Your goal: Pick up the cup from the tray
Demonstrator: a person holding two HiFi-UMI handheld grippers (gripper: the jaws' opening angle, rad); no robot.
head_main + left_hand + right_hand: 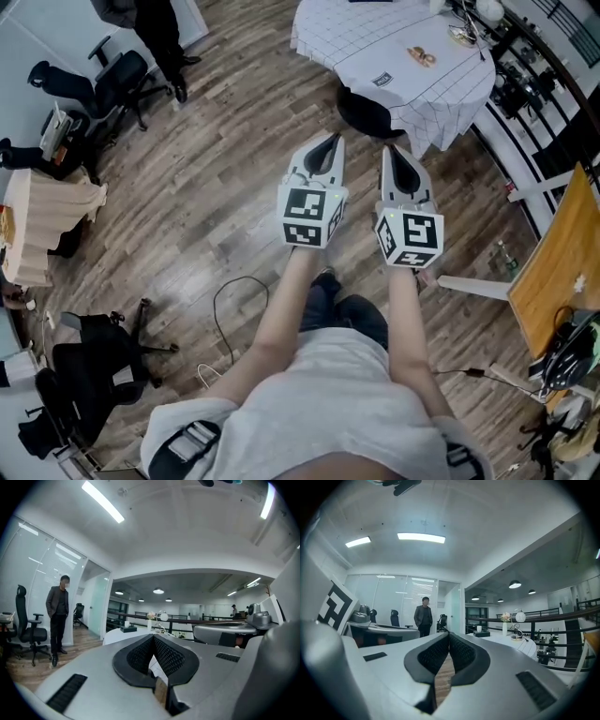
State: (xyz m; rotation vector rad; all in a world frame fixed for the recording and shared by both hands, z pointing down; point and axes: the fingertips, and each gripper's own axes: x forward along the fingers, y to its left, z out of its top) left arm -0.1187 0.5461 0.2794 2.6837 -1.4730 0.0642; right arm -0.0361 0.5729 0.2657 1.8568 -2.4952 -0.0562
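Task not started. Cup (pixel 479 628) is untouched, apparently standing on the dark tray (pixel 482 633) on the round cloth-covered table (pixel 356 37), far ahead and well apart from both grippers. Left gripper (pixel 329 139) & right gripper (pixel 393 149) are side by side, level, aimed at the table. Both are clenched tight, nothing btwn the jaws. Left to do: get close, open a gripper, close on cup, lift it off tray. Cup looks upright, long axis vertical, mouth up, but that's a judgement. It's too small to tell any handle or its facing. Vase (pixel 505 630) w/ flowers stands just right of tray.
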